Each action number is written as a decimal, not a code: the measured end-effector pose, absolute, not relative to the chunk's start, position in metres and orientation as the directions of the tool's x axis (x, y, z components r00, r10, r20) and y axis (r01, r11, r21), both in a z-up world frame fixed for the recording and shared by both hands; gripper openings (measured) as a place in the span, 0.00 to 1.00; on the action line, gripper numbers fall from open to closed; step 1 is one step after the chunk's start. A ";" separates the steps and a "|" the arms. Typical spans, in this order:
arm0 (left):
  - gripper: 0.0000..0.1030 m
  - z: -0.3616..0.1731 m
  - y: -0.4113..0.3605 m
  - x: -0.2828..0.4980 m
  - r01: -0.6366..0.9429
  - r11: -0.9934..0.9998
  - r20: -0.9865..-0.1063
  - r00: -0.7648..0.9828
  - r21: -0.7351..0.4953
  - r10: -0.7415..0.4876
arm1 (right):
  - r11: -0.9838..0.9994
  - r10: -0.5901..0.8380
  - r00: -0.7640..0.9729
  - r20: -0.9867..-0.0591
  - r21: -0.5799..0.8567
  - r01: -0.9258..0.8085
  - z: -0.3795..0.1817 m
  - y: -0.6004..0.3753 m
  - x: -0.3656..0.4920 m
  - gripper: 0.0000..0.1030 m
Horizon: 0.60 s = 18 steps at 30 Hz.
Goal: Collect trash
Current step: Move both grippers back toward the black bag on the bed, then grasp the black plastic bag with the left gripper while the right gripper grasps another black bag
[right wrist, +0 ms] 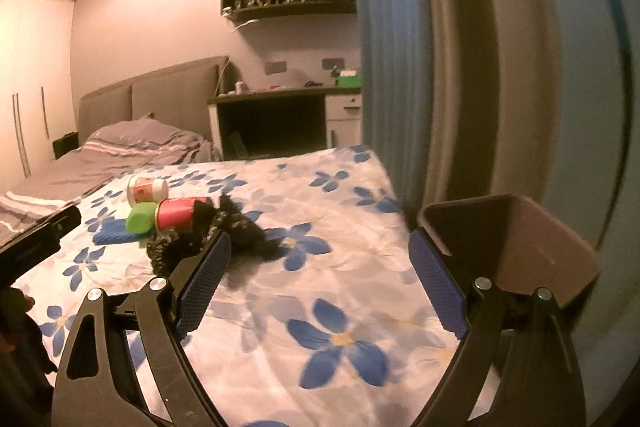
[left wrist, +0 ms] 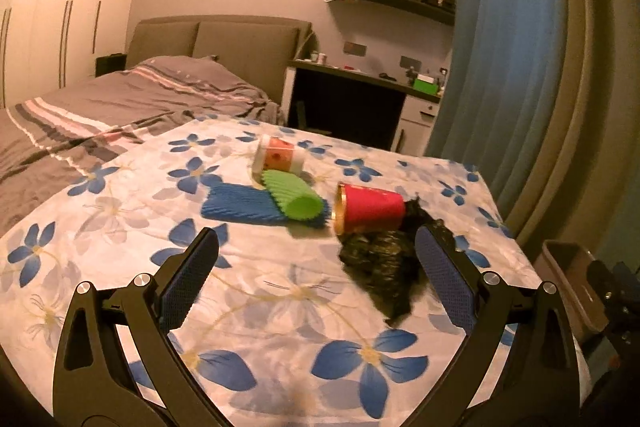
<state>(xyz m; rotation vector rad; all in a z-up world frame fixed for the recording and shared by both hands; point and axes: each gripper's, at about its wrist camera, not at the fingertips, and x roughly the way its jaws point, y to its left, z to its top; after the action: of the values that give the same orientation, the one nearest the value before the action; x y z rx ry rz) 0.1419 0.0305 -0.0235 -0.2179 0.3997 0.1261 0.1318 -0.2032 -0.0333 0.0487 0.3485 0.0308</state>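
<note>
**Both tongs wide and empty above the flowered table**

The left gripper (left wrist: 318,259) and the right gripper (right wrist: 320,259) both stand released, nothing between their blue pads. On the flowered cloth (left wrist: 280,307) the trash lies in a cluster: a crumpled black bag (left wrist: 380,267) touching a tipped red cup (left wrist: 370,211), a green ribbed sleeve (left wrist: 292,197) resting on a blue ribbed one (left wrist: 240,205), and an orange-and-white cup (left wrist: 278,157) on its side behind them. A brown bin (right wrist: 532,251) stands at the table's right edge, seemingly empty, though its bottom is hidden.
</note>
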 end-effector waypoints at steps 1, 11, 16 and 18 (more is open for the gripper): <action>0.94 -0.024 0.034 0.142 -0.173 0.967 -0.398 0.913 -0.185 0.087 | 0.998 0.046 0.938 -0.344 0.051 -0.030 -0.034 -0.199 0.136 0.84; 0.94 -0.032 0.064 0.149 -0.242 0.951 -0.411 0.900 -0.194 0.146 | 0.992 0.119 0.890 -0.440 0.025 -0.120 -0.059 -0.154 0.191 0.69; 0.94 -0.029 0.080 0.150 -0.274 0.936 -0.408 0.897 -0.219 0.167 | 0.986 0.156 0.860 -0.486 0.018 -0.169 -0.068 -0.132 0.215 0.56; 0.94 -0.028 0.083 0.150 -0.281 0.934 -0.406 0.897 -0.219 0.174 | 0.984 0.165 0.846 -0.507 0.023 -0.178 -0.071 -0.127 0.225 0.50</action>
<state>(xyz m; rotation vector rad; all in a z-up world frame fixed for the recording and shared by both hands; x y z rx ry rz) 0.1500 0.0832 -0.0285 -0.2783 0.3926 0.2386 0.2245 -0.1269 -0.0713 -0.0255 0.5322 0.1812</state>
